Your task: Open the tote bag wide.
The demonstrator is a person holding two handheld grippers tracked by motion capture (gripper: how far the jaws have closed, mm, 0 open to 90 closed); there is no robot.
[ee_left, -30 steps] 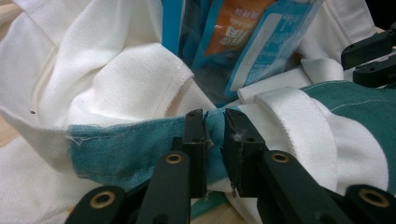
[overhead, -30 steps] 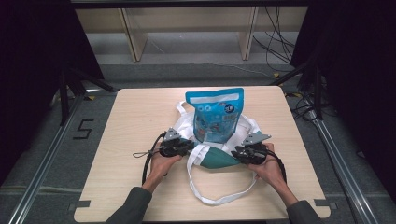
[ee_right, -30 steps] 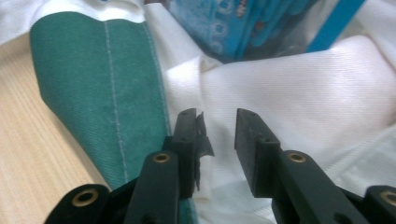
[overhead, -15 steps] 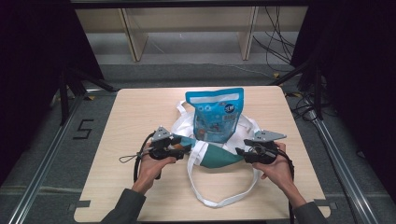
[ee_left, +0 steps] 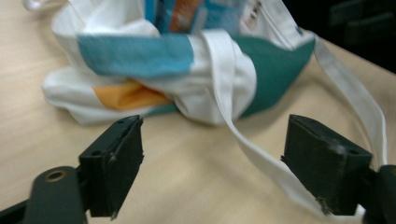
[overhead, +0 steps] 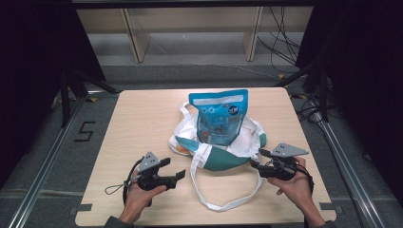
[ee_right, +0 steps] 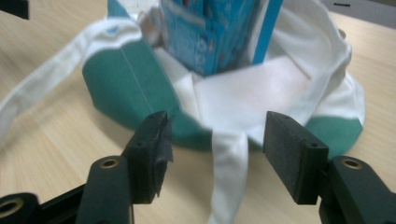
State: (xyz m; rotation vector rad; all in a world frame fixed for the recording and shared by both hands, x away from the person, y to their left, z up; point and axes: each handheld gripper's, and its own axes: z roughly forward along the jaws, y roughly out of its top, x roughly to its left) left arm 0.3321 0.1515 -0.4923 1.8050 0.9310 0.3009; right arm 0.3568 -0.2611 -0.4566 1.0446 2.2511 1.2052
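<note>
A blue snack pouch (overhead: 221, 116) stands upright inside a white and teal tote bag (overhead: 228, 159) slumped around it at the table's middle. The bag's white strap (overhead: 228, 202) loops toward the front edge. My left gripper (overhead: 173, 168) hovers left of the bag, apart from it. Its jaws have just been opening and grip nothing. In the left gripper view the gripper (ee_left: 215, 140) faces the bag (ee_left: 140, 56), with the strap (ee_left: 261, 154) lying on the table beneath. My right gripper (overhead: 258, 159) sits close by the bag's right side. Its jaws (ee_right: 217, 126) have also been opening, with nothing between them, before the bag (ee_right: 126, 88) and pouch (ee_right: 215, 32).
The wooden table (overhead: 138, 123) has bare room left of the bag and behind it. Beyond the far edge stand wooden shelf legs (overhead: 135, 40), and cables (overhead: 285, 42) lie on the floor. A "5" mark (overhead: 84, 131) is on the floor at the left.
Both grippers let go of the bag's rim and opened. The left one drew back to the left and toward the front edge; the right one moved out to the right.
</note>
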